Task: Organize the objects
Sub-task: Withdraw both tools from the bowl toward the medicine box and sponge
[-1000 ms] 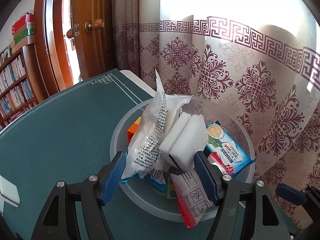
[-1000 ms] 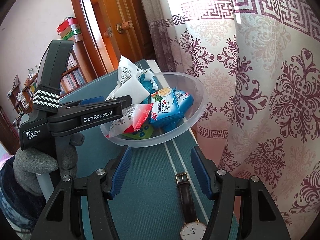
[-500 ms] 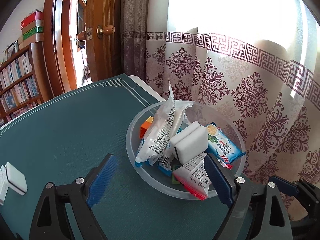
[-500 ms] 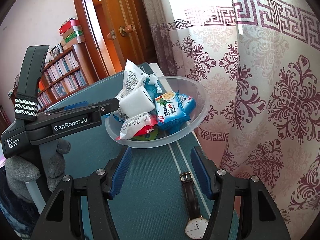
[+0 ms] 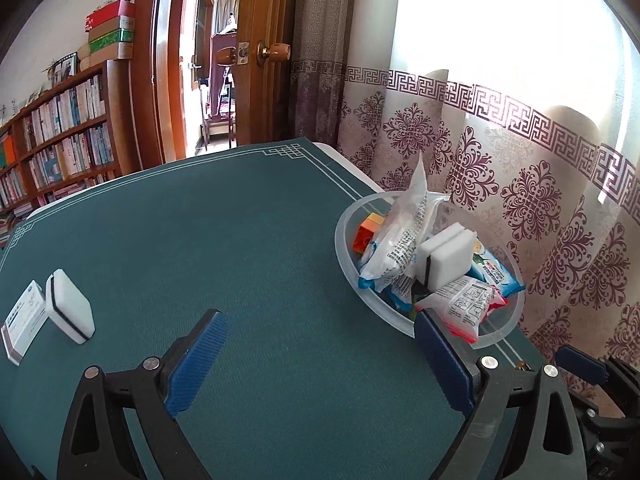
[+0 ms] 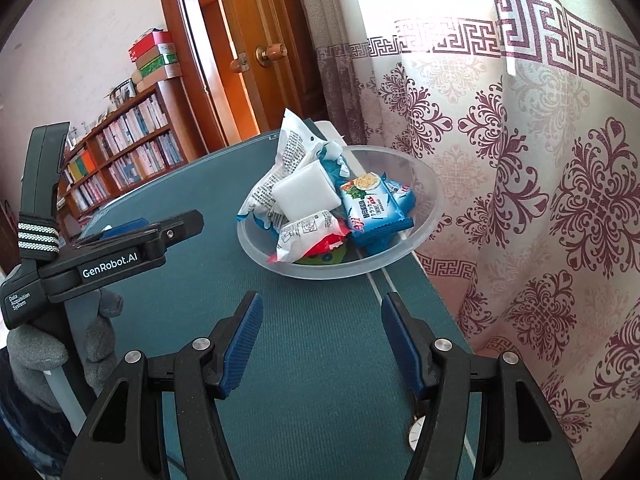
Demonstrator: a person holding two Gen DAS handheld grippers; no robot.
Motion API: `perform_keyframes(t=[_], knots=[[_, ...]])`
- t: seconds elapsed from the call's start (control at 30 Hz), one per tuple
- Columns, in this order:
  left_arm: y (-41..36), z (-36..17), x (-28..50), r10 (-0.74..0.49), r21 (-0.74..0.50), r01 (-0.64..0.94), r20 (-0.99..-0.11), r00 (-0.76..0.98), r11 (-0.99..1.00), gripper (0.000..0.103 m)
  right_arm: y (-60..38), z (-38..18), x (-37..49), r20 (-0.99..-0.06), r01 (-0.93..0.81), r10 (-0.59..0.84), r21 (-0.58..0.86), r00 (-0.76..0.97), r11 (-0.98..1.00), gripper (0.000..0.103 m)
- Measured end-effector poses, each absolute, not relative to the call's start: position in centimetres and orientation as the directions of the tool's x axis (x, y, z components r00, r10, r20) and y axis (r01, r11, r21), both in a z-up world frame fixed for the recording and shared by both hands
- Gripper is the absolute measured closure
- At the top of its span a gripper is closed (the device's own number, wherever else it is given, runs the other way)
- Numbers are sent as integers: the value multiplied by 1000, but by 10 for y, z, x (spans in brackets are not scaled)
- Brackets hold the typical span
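A clear plastic bowl point(image 5: 344, 248) point(image 6: 424, 224) stands at the table's right edge, by the curtain. It holds snack packets, an orange block point(image 5: 366, 234) and a white sponge point(image 5: 446, 254) point(image 6: 306, 194). A second white sponge point(image 5: 68, 306) and a small white box point(image 5: 24, 322) lie on the green mat at the left. My left gripper point(image 5: 320, 356) is open and empty, above the mat left of the bowl. My right gripper point(image 6: 322, 344) is open and empty, short of the bowl. A wristwatch point(image 6: 416, 434) lies by its right finger.
The green mat point(image 5: 220, 248) covers the table. A patterned curtain point(image 6: 540, 200) hangs close along the right edge. A wooden door point(image 5: 264, 60) and a bookshelf point(image 5: 52, 136) stand beyond the far side. The left gripper's body point(image 6: 100, 252) shows in the right wrist view.
My left gripper has pulled back from the bowl and swung left, leaving the white sponge in the bowl. The second sponge and box came into view. My right gripper drew back a little.
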State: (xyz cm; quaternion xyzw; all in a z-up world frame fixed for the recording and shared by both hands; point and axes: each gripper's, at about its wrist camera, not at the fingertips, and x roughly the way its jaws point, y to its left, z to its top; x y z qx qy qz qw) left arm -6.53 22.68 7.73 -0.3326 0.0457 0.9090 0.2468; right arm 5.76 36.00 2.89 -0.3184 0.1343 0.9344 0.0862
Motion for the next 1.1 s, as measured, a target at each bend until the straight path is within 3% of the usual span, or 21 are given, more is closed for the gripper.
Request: perform_keyframes(t=[0.83, 1.1], knots=[[73, 63, -92, 239, -110, -220, -634, -735, -969, 5, 272, 23, 23, -658, -92, -67, 204, -750, -975, 40], [28, 56, -100, 195, -139, -137, -649, -735, -981, 2, 251, 20, 14, -674, -60, -100, 210, -732, -976, 34]])
